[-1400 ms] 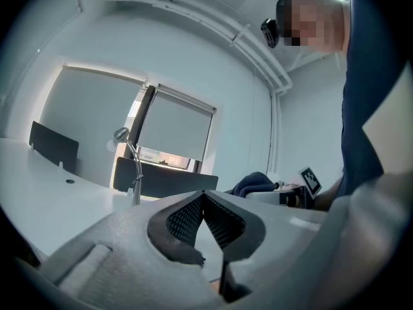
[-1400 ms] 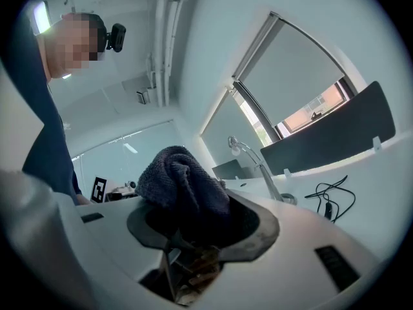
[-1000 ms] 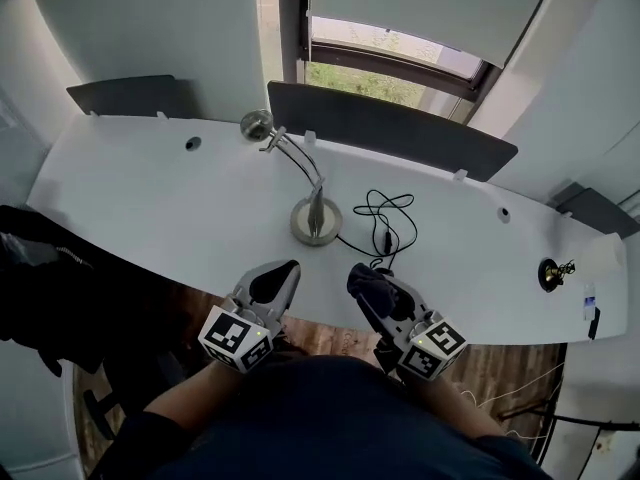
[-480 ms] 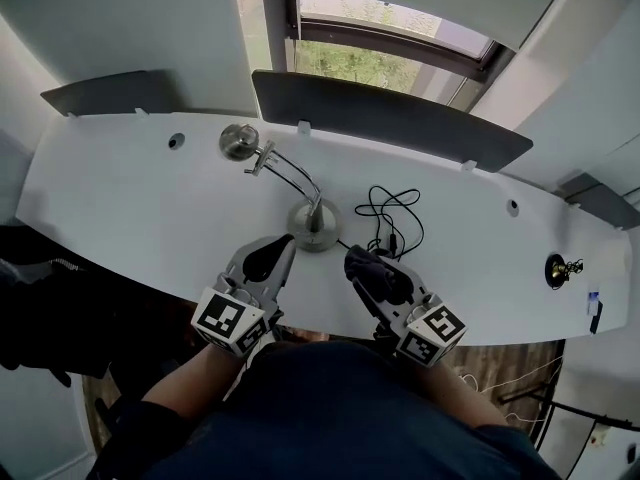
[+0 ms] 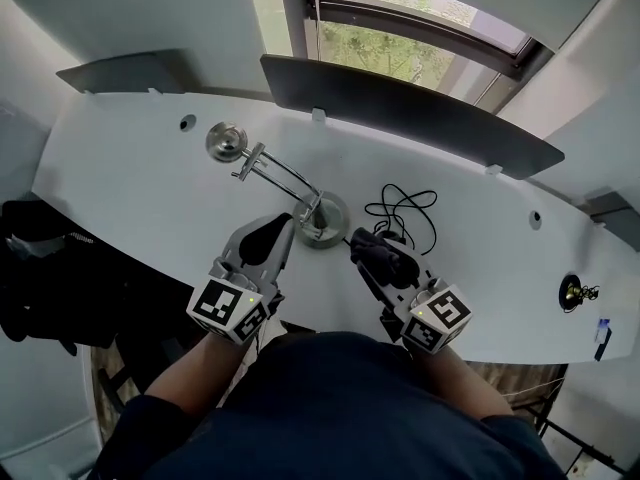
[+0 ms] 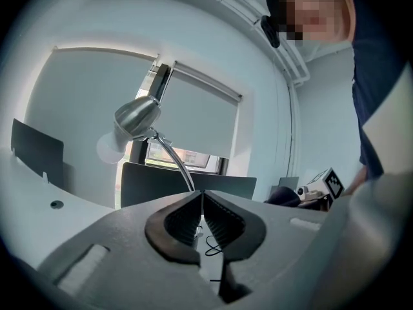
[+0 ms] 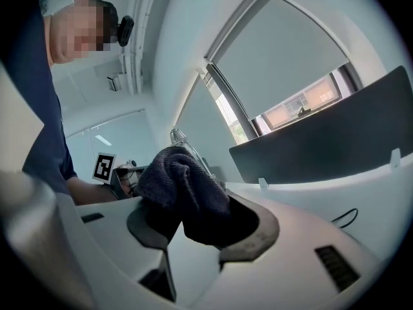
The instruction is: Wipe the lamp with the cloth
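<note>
Head view: lamp [image 5: 325, 218], white desk [image 5: 130, 178] (perhaps curved), window [image 5: 400, 53].

Lamp [image 5: 322, 220]: bare silvery metal with a satin sheen on head, bent arm and round base. Cloth [image 7: 184, 196]: dark, matt knitted fabric with a rough, nubbly surface. Table [image 5: 130, 178]: smooth white top with a faint sheen, backed by a dark matt panel [image 5: 400, 118]; left gripper [image 6: 199, 194]: matt grey plastic shell with dark ribbed pads [image 6: 179, 223].
</note>
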Tool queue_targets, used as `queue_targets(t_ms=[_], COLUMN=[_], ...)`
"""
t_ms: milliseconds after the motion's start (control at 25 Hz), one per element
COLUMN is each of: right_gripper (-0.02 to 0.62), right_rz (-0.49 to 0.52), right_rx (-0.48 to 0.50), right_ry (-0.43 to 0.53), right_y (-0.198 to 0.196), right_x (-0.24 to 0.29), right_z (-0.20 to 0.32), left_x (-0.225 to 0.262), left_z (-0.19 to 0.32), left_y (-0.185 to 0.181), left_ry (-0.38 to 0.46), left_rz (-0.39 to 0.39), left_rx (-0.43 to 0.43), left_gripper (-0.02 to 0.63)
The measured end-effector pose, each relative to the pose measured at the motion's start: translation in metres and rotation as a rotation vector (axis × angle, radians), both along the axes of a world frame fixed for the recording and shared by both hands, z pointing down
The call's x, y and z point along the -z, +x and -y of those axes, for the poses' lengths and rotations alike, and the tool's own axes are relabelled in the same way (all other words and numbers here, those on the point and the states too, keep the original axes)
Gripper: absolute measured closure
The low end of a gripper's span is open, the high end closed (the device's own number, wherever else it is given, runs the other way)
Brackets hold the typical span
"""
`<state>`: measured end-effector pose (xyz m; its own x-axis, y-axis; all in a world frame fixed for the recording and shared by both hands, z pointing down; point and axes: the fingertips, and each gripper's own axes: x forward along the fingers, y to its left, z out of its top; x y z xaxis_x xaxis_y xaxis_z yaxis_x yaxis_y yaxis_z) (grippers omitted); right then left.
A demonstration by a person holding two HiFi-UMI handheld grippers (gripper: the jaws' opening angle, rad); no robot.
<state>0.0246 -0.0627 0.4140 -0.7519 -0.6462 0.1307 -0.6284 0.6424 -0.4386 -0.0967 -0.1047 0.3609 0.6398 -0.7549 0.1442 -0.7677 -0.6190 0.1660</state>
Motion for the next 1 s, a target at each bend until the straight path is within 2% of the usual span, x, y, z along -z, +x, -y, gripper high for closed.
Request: queue_targets(t_ms=[160, 440, 760, 1000], right_gripper=[0.414, 0.414, 0.414, 0.414], right_rz=[-0.006, -0.019, -0.035, -0.109], right_rx=[0.015, 0.024, 0.037, 0.074], right_ry=[0.003, 0.014, 0.004, 0.019], right_y=[0.002, 0.004, 0.006, 0.0], right_x=[-0.006, -0.022, -0.038, -0.052], right_z=[0.005, 0.021, 0.041, 0.054], left_x=[-0.006, -0.005, -0.006, -0.007], left_z=[0.007, 0.015, 0.026, 0.032], left_y=[0.0, 0.005, 0.011, 0.009], left_ry=[-0.024, -0.018, -0.029, -0.043], left_rz=[0.036, 0.069, 0.095, 0.092], left_rx=[0.02, 0.021, 0.029, 0.055], left_gripper=[0.598, 0.597, 0.548, 0.545])
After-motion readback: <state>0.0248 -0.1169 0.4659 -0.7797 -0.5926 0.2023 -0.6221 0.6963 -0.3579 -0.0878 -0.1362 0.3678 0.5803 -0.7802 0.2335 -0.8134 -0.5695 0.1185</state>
